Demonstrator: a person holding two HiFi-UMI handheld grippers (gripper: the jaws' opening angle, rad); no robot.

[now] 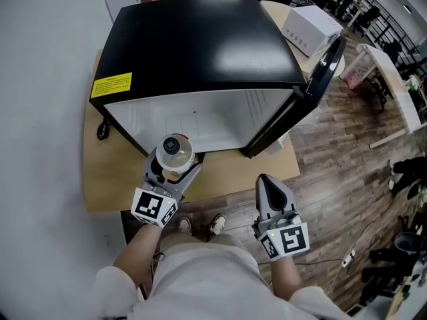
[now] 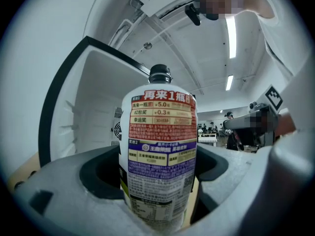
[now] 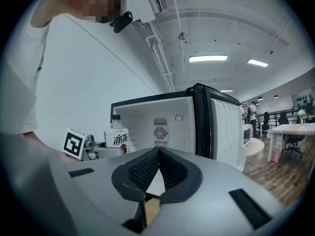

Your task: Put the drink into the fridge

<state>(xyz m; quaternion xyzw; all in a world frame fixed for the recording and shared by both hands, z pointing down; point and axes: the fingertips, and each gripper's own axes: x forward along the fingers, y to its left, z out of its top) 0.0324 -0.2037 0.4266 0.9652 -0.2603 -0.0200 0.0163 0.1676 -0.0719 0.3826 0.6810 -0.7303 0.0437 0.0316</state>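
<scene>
A drink bottle [image 1: 175, 149] with a red and purple label [image 2: 160, 132] and a dark cap stands upright between the jaws of my left gripper [image 1: 175, 169], which is shut on its lower body [image 2: 160, 181]. It hangs just in front of the open black mini fridge [image 1: 200, 45], whose white inside [image 1: 200, 122] [image 2: 93, 107] faces me. My right gripper [image 1: 267, 182] [image 3: 157, 156] is lower right of the fridge opening, shut with nothing in it. The right gripper view shows the bottle [image 3: 117, 136] at its left and the fridge cavity [image 3: 165, 124] behind.
The fridge sits on a wooden table [image 1: 107, 179]. Its door [image 1: 323, 72] [image 3: 224, 127] is swung open to the right. A white box [image 1: 310, 27] stands behind the fridge. Desks and chairs line the wood floor [image 1: 347, 179] at right.
</scene>
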